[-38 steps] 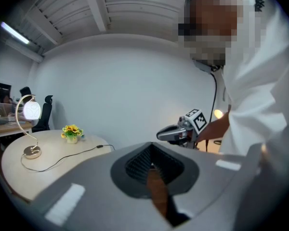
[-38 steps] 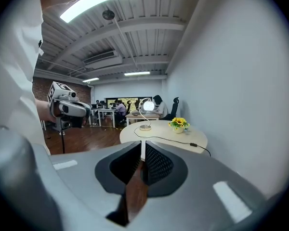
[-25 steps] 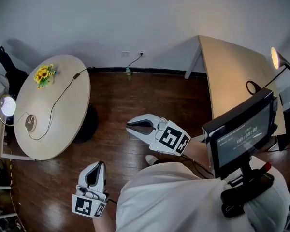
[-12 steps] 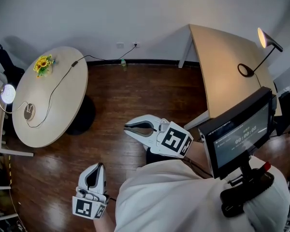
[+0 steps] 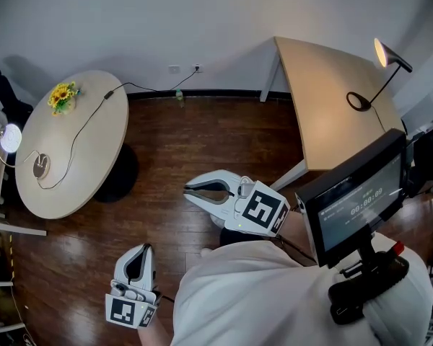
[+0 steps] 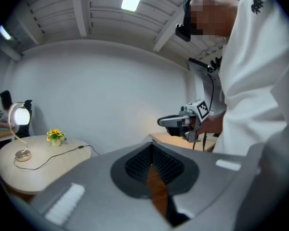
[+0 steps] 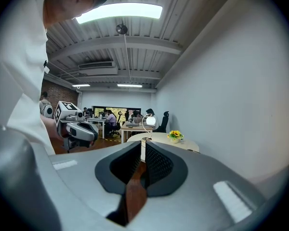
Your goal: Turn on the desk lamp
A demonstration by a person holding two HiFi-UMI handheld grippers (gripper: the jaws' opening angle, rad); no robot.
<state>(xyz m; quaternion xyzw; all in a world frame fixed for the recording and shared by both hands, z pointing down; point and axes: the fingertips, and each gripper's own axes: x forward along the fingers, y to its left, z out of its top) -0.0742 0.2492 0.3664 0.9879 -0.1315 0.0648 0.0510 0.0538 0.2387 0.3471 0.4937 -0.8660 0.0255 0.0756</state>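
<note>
Two lamps show in the head view, both lit. A white globe lamp (image 5: 9,137) stands at the left edge of the round table (image 5: 94,150), its cable running across the top. A black desk lamp (image 5: 381,52) with a ring base stands on the rectangular desk (image 5: 325,107) at the right. My left gripper (image 5: 146,251) hangs low over the wooden floor, shut and holding nothing. My right gripper (image 5: 188,191) is held mid-air over the floor, pointing left, shut and holding nothing. Both are far from either lamp. The left gripper view shows its shut left gripper (image 6: 151,146) and the globe lamp (image 6: 19,117).
Sunflowers (image 5: 60,96) in a small pot sit at the round table's far side. A screen on a stand (image 5: 357,197) is mounted at the person's chest. A wall socket and cable (image 5: 180,74) are at the back wall. In the right gripper view, office desks with people (image 7: 111,119) lie behind.
The head view has swung right and slightly up: the desk with the black lamp has slid left into fuller view. Both grippers hold about the same places.
</note>
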